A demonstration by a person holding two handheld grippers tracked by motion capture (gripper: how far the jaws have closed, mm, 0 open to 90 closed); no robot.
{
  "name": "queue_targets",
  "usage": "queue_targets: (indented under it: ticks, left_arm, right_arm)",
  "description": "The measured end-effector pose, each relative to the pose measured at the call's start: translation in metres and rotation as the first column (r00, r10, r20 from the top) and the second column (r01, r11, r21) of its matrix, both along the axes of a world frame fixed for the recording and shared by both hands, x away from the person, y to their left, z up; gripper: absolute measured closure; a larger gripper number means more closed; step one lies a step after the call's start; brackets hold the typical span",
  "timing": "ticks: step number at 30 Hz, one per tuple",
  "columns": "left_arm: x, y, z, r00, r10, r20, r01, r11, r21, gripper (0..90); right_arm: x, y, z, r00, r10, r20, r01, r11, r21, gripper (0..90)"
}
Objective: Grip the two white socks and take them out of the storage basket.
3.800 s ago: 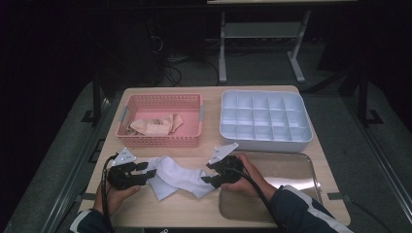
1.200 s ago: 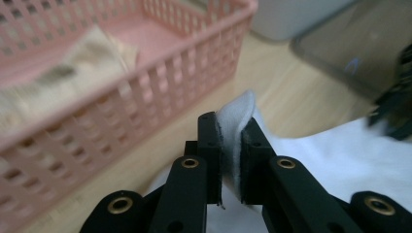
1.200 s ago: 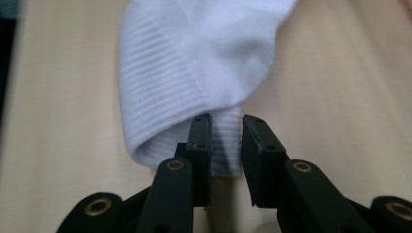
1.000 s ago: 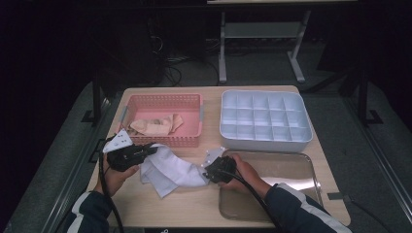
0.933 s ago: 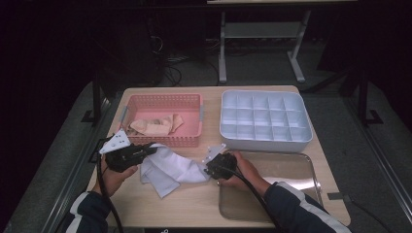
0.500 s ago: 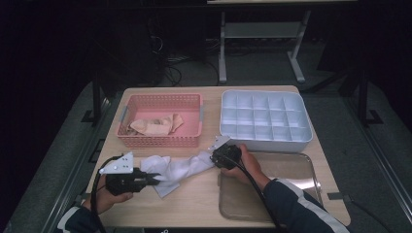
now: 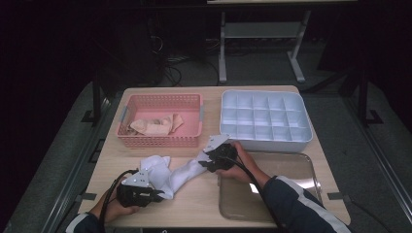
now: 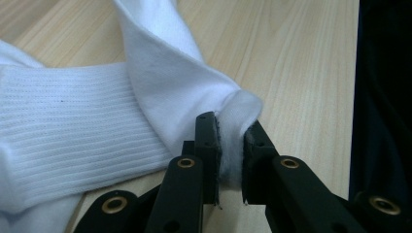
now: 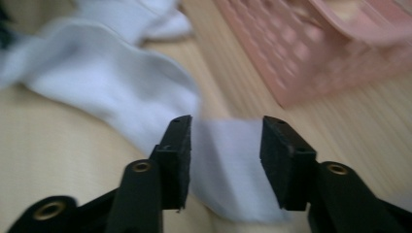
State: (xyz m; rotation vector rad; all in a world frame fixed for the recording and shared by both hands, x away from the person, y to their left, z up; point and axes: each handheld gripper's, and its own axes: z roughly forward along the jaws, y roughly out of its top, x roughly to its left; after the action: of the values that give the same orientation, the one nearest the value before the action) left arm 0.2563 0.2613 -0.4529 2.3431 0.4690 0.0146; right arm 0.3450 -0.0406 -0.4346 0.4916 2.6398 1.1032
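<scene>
With the left gripper (image 8: 229,145) clamped on the white sock (image 7: 180,174) at lower left and the right gripper's (image 9: 224,160) jaws just opened, straddling the sock's other end unpinched, that end should be laid flat before withdrawal

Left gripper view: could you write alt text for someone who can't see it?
A black two-jawed tool pinches a bunched fold of a white sock. The sock lies on a pale wooden table, with a ribbed part spreading out to the left.

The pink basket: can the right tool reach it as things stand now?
Probably yes. The right tool stands open over the white sock close in front of the pink basket, and bare table lies between them. Its jaws have just been opening, with the sock still between them.
</scene>
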Motion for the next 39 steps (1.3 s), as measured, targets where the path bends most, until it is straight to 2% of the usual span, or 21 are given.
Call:
queue_targets:
  ticks: [2,4,7,10,11,12,13,15,17,20,23,26,28,29,32,34,35,36,37,38,39]
  left_arm:
    - [-0.001,0.001,-0.001,1.0000,0.002,0.000,-0.002,1.0000,0.002,79.6]
    - [-0.002,0.003,-0.003,0.9998,0.017,-0.006,-0.017,0.9998,-0.004,79.7]
    - [-0.001,0.006,-0.005,0.9997,0.022,0.005,-0.022,0.9996,0.016,79.6]
    - [-0.001,0.009,-0.005,0.9994,0.034,0.007,-0.034,0.9993,0.013,79.3]
    - [-0.001,0.009,-0.006,0.9993,0.037,0.005,-0.037,0.9993,0.009,79.3]
    - [-0.001,0.009,-0.006,0.9992,0.039,0.003,-0.039,0.9992,0.005,79.3]
    - [-0.001,0.010,-0.006,0.9990,0.044,0.002,-0.044,0.9990,0.003,79.3]
    - [-0.001,0.011,-0.007,0.9987,0.050,0.005,-0.050,0.9988,0.000,79.2]
    - [-0.002,0.013,-0.007,0.9977,0.067,0.004,-0.067,0.9977,-0.011,79.1]
    - [-0.003,0.015,-0.007,0.9971,0.074,0.020,-0.074,0.9972,0.004,77.8]
    - [-0.004,0.017,-0.006,0.9946,0.099,0.032,-0.100,0.9950,0.007,75.4]
    - [-0.005,0.018,-0.005,0.9912,0.118,0.059,-0.120,0.9925,0.024,72.4]
    - [-0.006,0.020,-0.003,0.9876,0.138,0.074,-0.141,0.9892,0.038,71.8]
    - [-0.006,0.022,-0.003,0.9858,0.144,0.086,-0.148,0.9878,0.046,71.7]
    - [-0.007,0.027,0.000,0.9786,0.181,0.098,-0.185,0.9820,0.038,70.1]
    - [-0.007,0.032,0.001,0.9722,0.213,0.098,-0.215,0.9764,0.018,65.9]
    - [-0.007,0.035,0.001,0.9708,0.221,0.094,-0.222,0.9749,0.008,64.9]
    - [-0.007,0.036,0.002,0.9711,0.219,0.095,-0.220,0.9756,-0.004,68.0]
    - [-0.007,0.038,0.002,0.9703,0.225,0.090,-0.224,0.9745,-0.017,67.3]
    - [-0.007,0.038,0.002,0.9709,0.224,0.084,-0.223,0.9745,-0.020,65.7]
    - [-0.008,0.037,0.001,0.9756,0.206,0.076,-0.206,0.9785,-0.012,65.9]
  right_arm:
    - [-0.001,0.008,0.003,0.9981,0.059,-0.014,-0.059,0.998,-0.008,47.1]
    - [-0.001,0.016,0.005,0.9949,0.101,-0.004,-0.101,0.995,-0.010,45.6]
    - [0.001,0.026,0.003,0.9926,0.119,-0.024,-0.120,0.992,-0.044,41.8]
    - [0.009,0.030,-0.004,0.9900,0.130,-0.055,-0.133,0.990,-0.056,41.6]
    - [0.011,0.031,-0.006,0.9898,0.132,-0.053,-0.135,0.989,-0.062,41.5]
    - [0.013,0.032,-0.007,0.9896,0.131,-0.059,-0.134,0.990,-0.050,41.6]
    - [0.016,0.032,-0.008,0.9887,0.124,-0.084,-0.128,0.991,-0.036,43.0]
    - [0.018,0.033,-0.010,0.9850,0.139,-0.102,-0.143,0.989,-0.028,50.0]
    - [0.018,0.032,-0.010,0.9812,0.156,-0.114,-0.159,0.987,-0.013,68.3]
    - [0.014,0.027,-0.007,0.9795,0.181,-0.088,-0.183,0.983,-0.014,82.5]
    - [0.008,0.019,0.001,0.9742,0.215,-0.068,-0.215,0.977,0.003,85.5]
    - [-0.004,0.012,0.008,0.9625,0.267,-0.048,-0.266,0.964,0.018,85.4]
    - [-0.015,0.008,0.011,0.9507,0.308,-0.038,-0.307,0.951,0.016,86.0]
    - [-0.021,0.006,0.011,0.9409,0.337,-0.033,-0.337,0.941,0.012,86.1]
    - [-0.038,0.003,0.006,0.9091,0.416,-0.027,-0.416,0.909,-0.009,86.4]
    - [-0.046,0.003,0.002,0.8983,0.438,-0.035,-0.439,0.898,-0.027,86.5]
    - [-0.050,0.004,-0.001,0.8894,0.455,-0.042,-0.457,0.889,-0.037,86.4]
    - [-0.055,0.005,-0.005,0.8815,0.469,-0.053,-0.472,0.880,-0.056,85.7]
    - [-0.057,0.005,-0.007,0.8803,0.471,-0.054,-0.474,0.878,-0.066,83.9]
    - [-0.058,0.004,-0.008,0.8850,0.463,-0.051,-0.465,0.883,-0.063,81.0]
    - [-0.057,0.003,-0.007,0.8931,0.447,-0.051,-0.449,0.892,-0.048,77.7]
